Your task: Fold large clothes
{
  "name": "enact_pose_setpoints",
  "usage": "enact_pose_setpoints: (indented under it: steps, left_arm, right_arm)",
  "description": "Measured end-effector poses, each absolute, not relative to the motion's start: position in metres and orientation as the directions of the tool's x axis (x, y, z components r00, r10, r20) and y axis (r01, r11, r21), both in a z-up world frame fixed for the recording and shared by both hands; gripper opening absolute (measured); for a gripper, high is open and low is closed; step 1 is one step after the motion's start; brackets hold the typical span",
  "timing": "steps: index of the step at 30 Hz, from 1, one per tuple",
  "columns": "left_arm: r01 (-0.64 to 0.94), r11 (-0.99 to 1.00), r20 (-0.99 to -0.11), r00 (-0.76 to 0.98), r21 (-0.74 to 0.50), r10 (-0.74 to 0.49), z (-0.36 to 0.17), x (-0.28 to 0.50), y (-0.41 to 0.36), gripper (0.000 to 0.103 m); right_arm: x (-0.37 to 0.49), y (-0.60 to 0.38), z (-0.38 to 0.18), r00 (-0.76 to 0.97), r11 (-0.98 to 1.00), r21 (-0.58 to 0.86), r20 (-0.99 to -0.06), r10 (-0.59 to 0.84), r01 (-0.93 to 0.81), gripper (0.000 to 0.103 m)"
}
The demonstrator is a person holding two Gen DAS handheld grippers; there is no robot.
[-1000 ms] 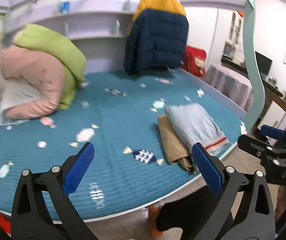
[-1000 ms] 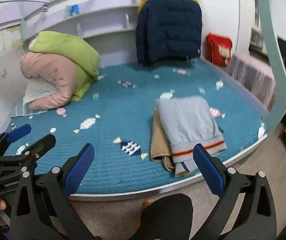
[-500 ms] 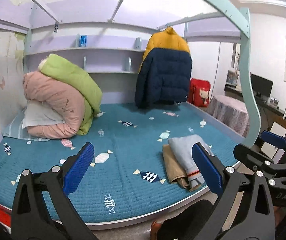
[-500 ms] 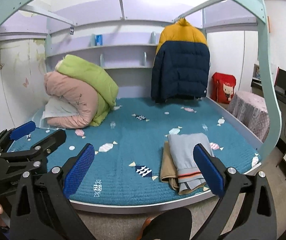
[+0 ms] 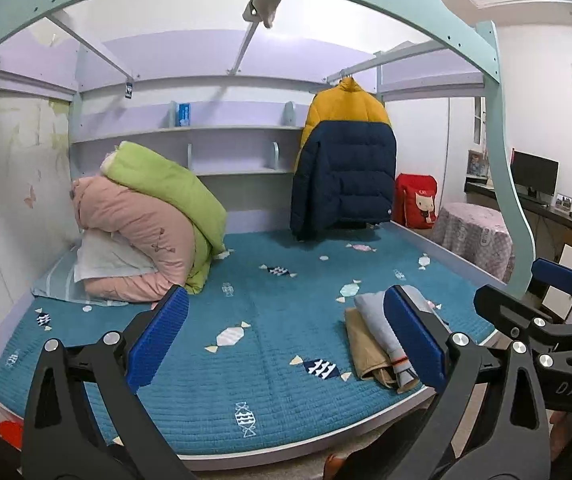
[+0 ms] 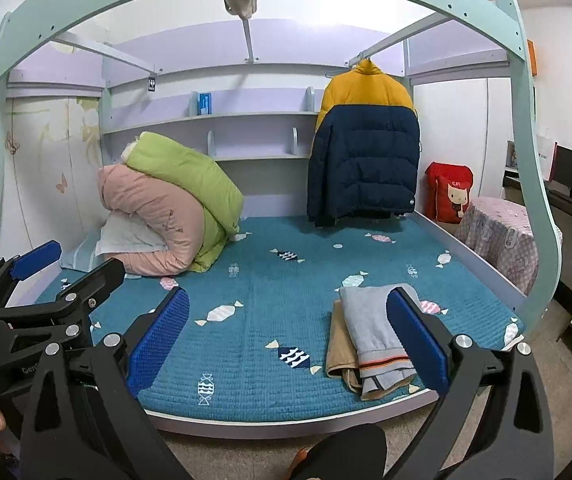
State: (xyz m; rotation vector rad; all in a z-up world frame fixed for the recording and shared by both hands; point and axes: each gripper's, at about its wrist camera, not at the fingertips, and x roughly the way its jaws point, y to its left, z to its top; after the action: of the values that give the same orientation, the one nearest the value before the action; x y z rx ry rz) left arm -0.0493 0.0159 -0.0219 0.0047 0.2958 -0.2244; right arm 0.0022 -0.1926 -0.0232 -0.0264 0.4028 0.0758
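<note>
A folded grey garment (image 6: 374, 330) with an orange stripe lies on a folded tan garment (image 6: 340, 354) at the front right of the teal bed mat (image 6: 262, 320). Both also show in the left wrist view, the grey one (image 5: 378, 322) over the tan one (image 5: 366, 356). My left gripper (image 5: 284, 340) is open and empty, held off the bed's front edge. My right gripper (image 6: 288, 340) is open and empty, also short of the bed. Each gripper shows at the side of the other's view.
Rolled pink and green quilts (image 6: 174, 204) and a pillow sit at the bed's back left. A yellow and navy jacket (image 6: 366, 152) hangs at the back right. A mint bed frame arch (image 6: 526, 160) spans overhead. A cloth-covered table (image 6: 502, 236) and desk stand right.
Both grippers have pulled back and tilted up from the bed. The folded clothes now look smaller and farther, and the bed frame arch has come into view. The jaws stayed open.
</note>
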Motion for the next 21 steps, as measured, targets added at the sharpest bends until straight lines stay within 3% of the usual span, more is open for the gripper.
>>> enact_pose_setpoints:
  steps: [21]
  left_arm:
    - [0.194, 0.981, -0.223, 0.956, -0.001, -0.190, -0.005, -0.062, 0.012, 0.098]
  right_arm:
    - [-0.008, -0.192, -0.008, 0.936, 0.997, -0.008, -0.345, 0.069, -0.076, 0.095]
